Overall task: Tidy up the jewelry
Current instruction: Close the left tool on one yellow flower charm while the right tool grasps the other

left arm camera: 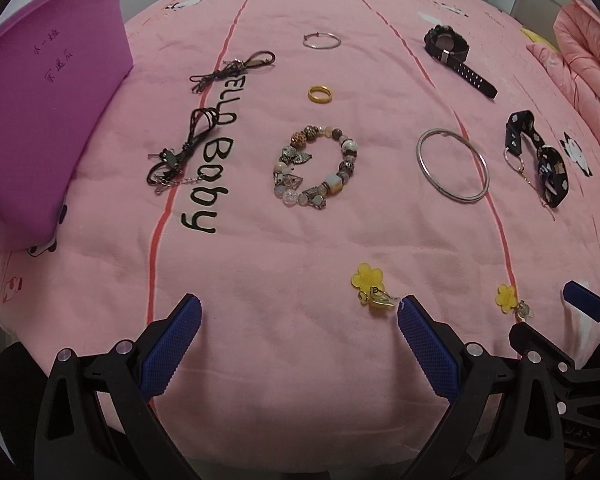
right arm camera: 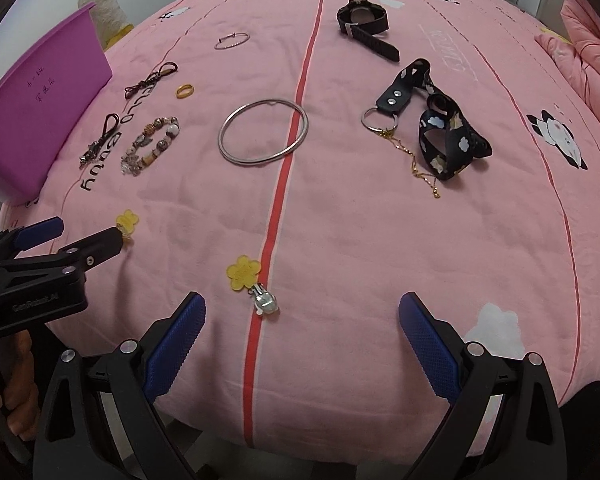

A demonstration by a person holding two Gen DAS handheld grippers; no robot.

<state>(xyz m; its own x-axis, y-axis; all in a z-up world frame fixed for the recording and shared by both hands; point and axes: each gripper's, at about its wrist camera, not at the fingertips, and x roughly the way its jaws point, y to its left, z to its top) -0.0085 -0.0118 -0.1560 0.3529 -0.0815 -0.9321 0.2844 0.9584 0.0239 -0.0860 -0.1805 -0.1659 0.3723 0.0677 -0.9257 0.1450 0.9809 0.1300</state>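
1. Pink bedsheet [left arm camera: 300,240] carries all the jewelry, spread out and apart; nothing looks put into the purple box [left arm camera: 48,92] at the left, though its inside is hidden, so I judge the task is at its start.
2. Left gripper [left arm camera: 300,312] is wide open and empty, low over the near edge; the right gripper [right arm camera: 302,312] is the same.
3. Nearest pieces are two yellow flower clips: one [left arm camera: 370,282] just beside the left gripper's right finger, the other [right arm camera: 246,274] close before the right gripper.
4. Next move, I think: lower over a clip, close on the thin flower, carry it left to the box.
5. Count: two clips, two silver bangles (large [left arm camera: 452,166], small [left arm camera: 322,41]), one beaded bracelet [left arm camera: 316,168], one gold ring [left arm camera: 321,94], two dark cords [left arm camera: 188,148], one watch [left arm camera: 448,46], one black strap [left arm camera: 540,156] with a key ring and a thin gold chain.
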